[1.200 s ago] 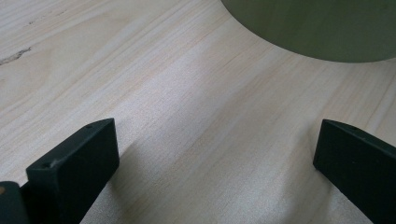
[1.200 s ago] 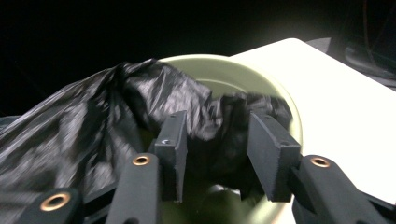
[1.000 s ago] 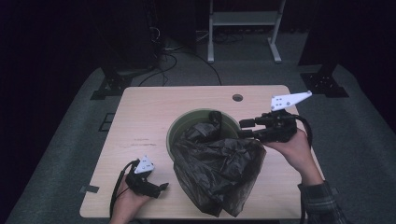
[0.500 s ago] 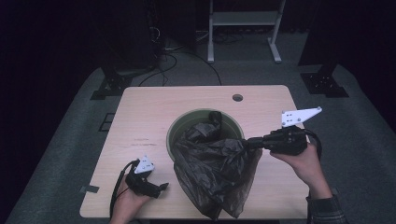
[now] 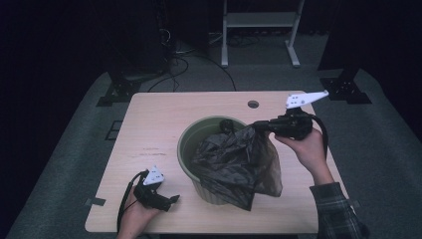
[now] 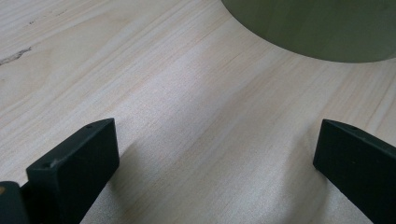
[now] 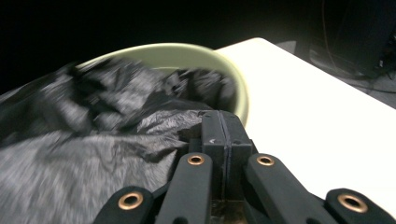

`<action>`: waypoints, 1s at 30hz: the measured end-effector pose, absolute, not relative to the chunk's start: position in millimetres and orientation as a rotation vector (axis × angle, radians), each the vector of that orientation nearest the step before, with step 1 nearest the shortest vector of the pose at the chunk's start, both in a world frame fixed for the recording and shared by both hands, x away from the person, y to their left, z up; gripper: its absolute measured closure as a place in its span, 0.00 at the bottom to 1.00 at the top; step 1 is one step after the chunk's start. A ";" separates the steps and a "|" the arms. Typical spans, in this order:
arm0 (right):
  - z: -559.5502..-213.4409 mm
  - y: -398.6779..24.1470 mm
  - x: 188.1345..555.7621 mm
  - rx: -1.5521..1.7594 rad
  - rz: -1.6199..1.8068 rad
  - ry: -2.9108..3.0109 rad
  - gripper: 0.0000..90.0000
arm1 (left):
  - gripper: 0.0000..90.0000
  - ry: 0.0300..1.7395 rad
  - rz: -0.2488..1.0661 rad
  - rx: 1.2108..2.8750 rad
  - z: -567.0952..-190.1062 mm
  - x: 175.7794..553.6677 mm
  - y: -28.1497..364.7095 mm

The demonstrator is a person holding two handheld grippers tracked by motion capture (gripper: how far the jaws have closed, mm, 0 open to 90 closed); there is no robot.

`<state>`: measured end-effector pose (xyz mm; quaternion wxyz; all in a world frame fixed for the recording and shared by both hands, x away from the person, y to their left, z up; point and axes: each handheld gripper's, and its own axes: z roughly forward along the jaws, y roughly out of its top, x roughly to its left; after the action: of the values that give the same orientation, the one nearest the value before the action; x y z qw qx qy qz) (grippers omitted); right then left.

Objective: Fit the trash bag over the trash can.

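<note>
A pale green bin (image 5: pixel 191 137) stands in the middle of the wooden table (image 5: pixel 159 119), with a crumpled black bag (image 5: pixel 234 159) spilling out of it and over its near right side. My right gripper (image 5: pixel 259 125) is just right of the bin's rim and shut on the bag's edge, which is drawn taut up to it. In the right gripper view the jaws (image 7: pixel 223 123) are pressed together against the bag (image 7: pixel 93 140), with the bin's rim (image 7: pixel 187 49) behind. My left gripper (image 5: pixel 174 200) rests open on the table at the front left, its jaws (image 6: pixel 215 154) wide apart and empty, pointing at the bin's wall (image 6: pixel 317 28).
A small round hole (image 5: pixel 253 104) lies in the tabletop behind the bin. Off the far edge are a metal stand (image 5: pixel 259 25), floor cables (image 5: pixel 174 55) and two black stand bases (image 5: pixel 117 92) (image 5: pixel 346 87). Bare wood runs along the table's left side.
My right gripper dipped to the bag's right edge, closed on it, then rose back, pulling that edge up and to the right. The left gripper has stayed put.
</note>
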<state>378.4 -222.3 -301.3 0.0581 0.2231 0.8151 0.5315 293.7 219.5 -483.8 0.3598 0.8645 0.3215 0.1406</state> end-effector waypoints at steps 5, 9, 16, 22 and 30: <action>-297.5 -201.7 399.7 0.693 1.557 2.484 1.00 | 0.00 0.830 0.361 2.229 -483.7 293.8 219.5; -297.3 -192.4 408.2 0.696 1.560 2.477 1.00 | 0.00 0.824 0.336 2.224 -482.9 294.2 220.0; -304.1 -187.7 421.5 0.722 1.556 2.461 1.00 | 0.00 0.802 0.337 2.202 -473.5 293.6 221.6; -307.0 -188.3 424.8 0.729 1.571 2.460 1.00 | 0.00 0.742 0.348 2.157 -454.6 290.1 222.7; -305.3 -188.6 421.8 0.717 1.567 2.457 0.99 | 0.05 0.648 0.284 2.117 -430.3 285.0 225.5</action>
<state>421.8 -188.6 -305.3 0.0703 0.2385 0.8166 0.5208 285.0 225.5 -430.3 0.4390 0.8521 0.2610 0.1144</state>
